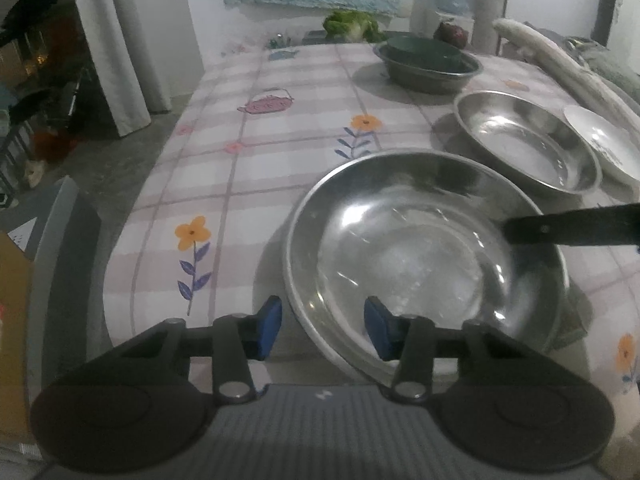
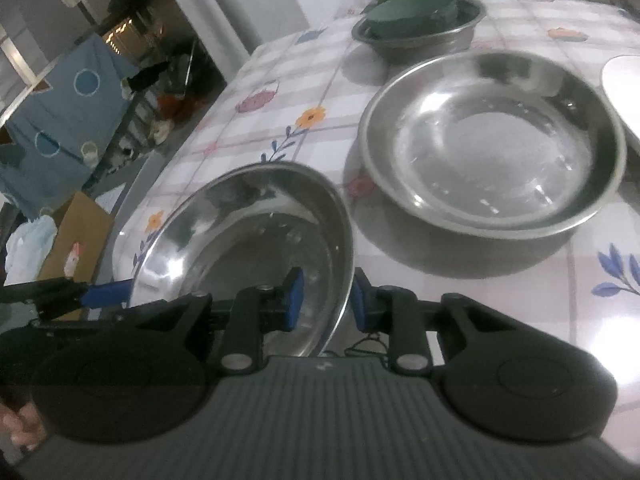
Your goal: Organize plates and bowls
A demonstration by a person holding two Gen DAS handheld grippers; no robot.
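Observation:
A wide steel plate (image 1: 420, 248) lies near the front of the table. My left gripper (image 1: 324, 328) is open and straddles its near-left rim, one blue pad outside and one inside, with clear gaps to the metal. In the right wrist view the same plate (image 2: 256, 248) looks tilted. My right gripper (image 2: 326, 300) is shut on its right rim, with one pad on the inner wall and one behind the edge. A black finger (image 1: 572, 226) of the right gripper reaches over the plate. A second steel plate (image 2: 492, 140) rests behind it.
A white plate (image 1: 604, 144) lies at the far right. Further back, a steel bowl (image 1: 428, 76) holds a green bowl (image 1: 424, 52), with lettuce (image 1: 352, 24) and a red onion (image 1: 450, 34) behind. The flowered tablecloth (image 1: 260, 168) spreads left. A cardboard box (image 2: 76, 232) stands on the floor.

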